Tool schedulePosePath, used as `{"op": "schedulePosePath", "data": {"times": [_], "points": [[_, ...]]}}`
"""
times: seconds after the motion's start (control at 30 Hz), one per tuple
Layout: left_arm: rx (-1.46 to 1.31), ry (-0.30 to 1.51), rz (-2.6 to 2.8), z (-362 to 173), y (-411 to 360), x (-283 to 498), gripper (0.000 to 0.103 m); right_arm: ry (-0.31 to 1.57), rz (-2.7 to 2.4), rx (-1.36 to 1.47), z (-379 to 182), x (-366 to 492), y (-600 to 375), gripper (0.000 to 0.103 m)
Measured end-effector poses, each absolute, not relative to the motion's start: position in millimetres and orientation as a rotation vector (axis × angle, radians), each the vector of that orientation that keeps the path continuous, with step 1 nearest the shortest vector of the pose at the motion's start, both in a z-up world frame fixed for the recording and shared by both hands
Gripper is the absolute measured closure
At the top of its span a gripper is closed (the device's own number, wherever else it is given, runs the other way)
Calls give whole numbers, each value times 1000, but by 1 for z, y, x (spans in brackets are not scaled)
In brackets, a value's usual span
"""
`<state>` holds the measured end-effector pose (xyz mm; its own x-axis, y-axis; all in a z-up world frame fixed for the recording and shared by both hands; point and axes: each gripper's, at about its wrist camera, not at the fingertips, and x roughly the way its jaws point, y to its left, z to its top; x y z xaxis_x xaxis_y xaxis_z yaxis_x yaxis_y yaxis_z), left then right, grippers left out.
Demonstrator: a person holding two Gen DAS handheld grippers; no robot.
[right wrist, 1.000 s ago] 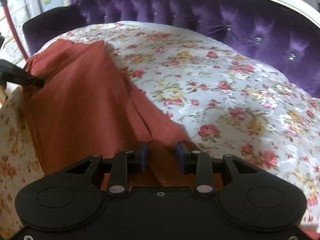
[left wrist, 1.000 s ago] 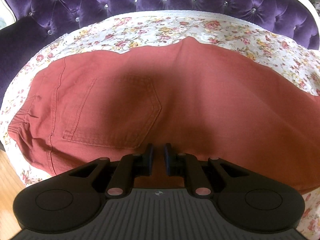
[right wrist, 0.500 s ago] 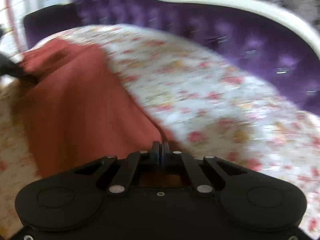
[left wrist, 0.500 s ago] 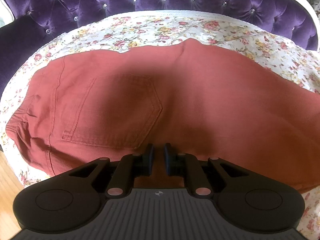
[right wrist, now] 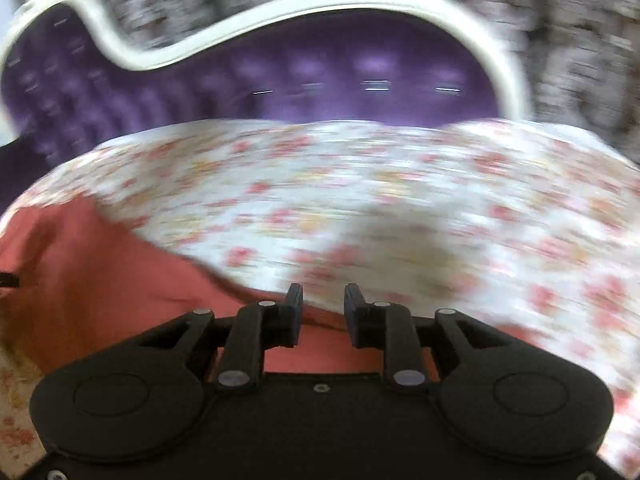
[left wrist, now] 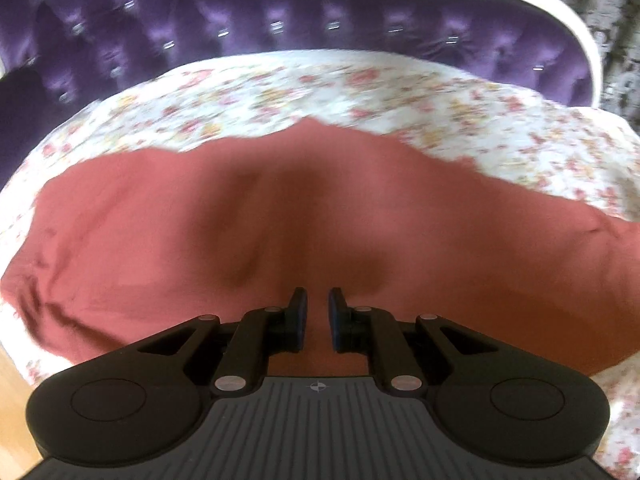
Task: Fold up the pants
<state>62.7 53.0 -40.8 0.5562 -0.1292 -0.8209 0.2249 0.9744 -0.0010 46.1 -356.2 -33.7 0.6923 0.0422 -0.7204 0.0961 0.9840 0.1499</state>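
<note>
In the left wrist view the left gripper [left wrist: 318, 306] filled the bottom of the frame, its black fingers [left wrist: 298, 308] set close with only a narrow slot between them; red cloth showed through the slot, but whether the pads pinched it I cannot tell. Just beyond the tips the pants [left wrist: 280, 248] lay spread across the middle of the picture, from the left border to the right, where the cloth was cut off by the frame. A dark shadow sat on their centre, and blur hid seams and pocket. Their far edge was a wavy line, and behind it the floral cover [left wrist: 320, 88] lay bare up to the tufted purple sofa back [left wrist: 280, 16] with its white rim [left wrist: 540, 4] at the upper right. In the right wrist view the right gripper [right wrist: 323, 302] was opening, its fingers [right wrist: 352, 304] apart with nothing pressed between them; below and behind them one strip of the pants [right wrist: 100, 280] ran to the lower left, its end hidden under the gripper body. The whole right half was free flowered cover [right wrist: 440, 200], strongly smeared. A small dark object at the far left border was too cut off to name.
</note>
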Motion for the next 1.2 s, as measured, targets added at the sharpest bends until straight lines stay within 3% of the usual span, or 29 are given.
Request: {"op": "schedulePosePath", "data": {"times": [0.17,0.4,0.47,0.6,0.63,0.7,0.77,0.9,1.03,1.2], "points": [[135,961,-295,-42,21,57,90,819,-213,266,-36,10,-417,58],[150,1036,-328,-71,5,55,90,857,-192,498,-71,-4,-453,56],[137,1035,-330,-71,8,55,90,827,-158,517,-74,-7,-454,49],[128,1042,-327,-69,8,56,90,799,-104,571,-77,-4,-461,48],[135,1040,-326,-68,8,55,90,798,-88,573,-77,-2,-462,53],[143,1036,-321,-68,6,55,90,813,-62,588,-78,1,-462,84],[143,1033,-314,-67,5,54,90,829,-56,587,-78,4,-457,92],[149,1024,-304,-63,0,52,90,778,-220,184,-36,8,-411,96],[198,1006,-309,-66,-16,54,90,742,-328,201,-22,14,-434,97],[205,1000,-318,-67,-24,55,90,848,-389,256,-56,21,-465,96]]}}
